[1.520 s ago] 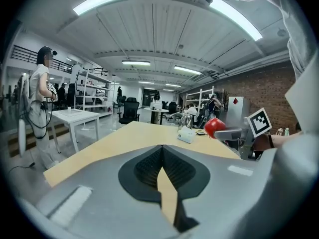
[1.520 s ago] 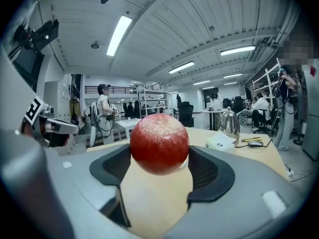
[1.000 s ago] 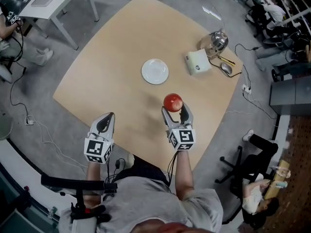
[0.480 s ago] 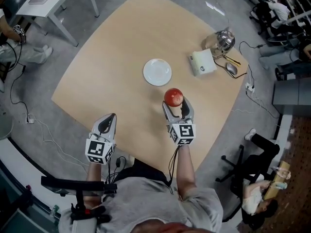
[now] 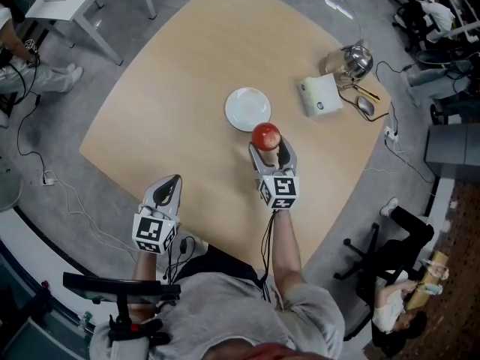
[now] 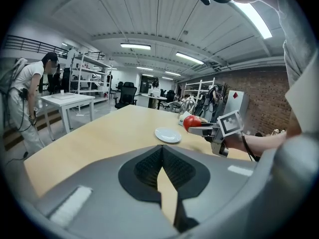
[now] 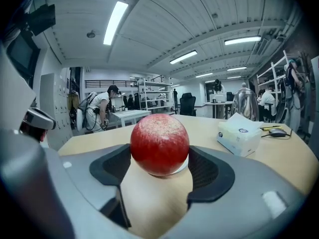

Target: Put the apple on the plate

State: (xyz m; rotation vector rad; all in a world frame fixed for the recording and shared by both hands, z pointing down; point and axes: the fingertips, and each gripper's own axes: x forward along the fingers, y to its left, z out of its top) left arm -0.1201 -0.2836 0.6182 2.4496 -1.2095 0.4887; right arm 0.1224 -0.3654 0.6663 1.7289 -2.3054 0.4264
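My right gripper (image 5: 266, 145) is shut on a red apple (image 5: 266, 136), held above the wooden table (image 5: 172, 88) just short of the white plate (image 5: 247, 109). In the right gripper view the apple (image 7: 159, 144) sits between both jaws and hides most of the plate behind it. The left gripper view shows the plate (image 6: 167, 134) lying flat, with the apple (image 6: 191, 122) and the right gripper to its right. My left gripper (image 5: 166, 190) hangs over the table's near edge, jaws closed with nothing between them (image 6: 163, 169).
A white tissue box (image 5: 322, 96), a steel kettle (image 5: 354, 61) and a computer mouse (image 5: 365, 105) stand at the table's far right corner. Chairs and a small white table (image 5: 90, 6) surround it. A person (image 6: 22, 101) stands at the left.
My right gripper has carried the apple forward toward the plate, closing the gap. The left gripper has stayed in place.
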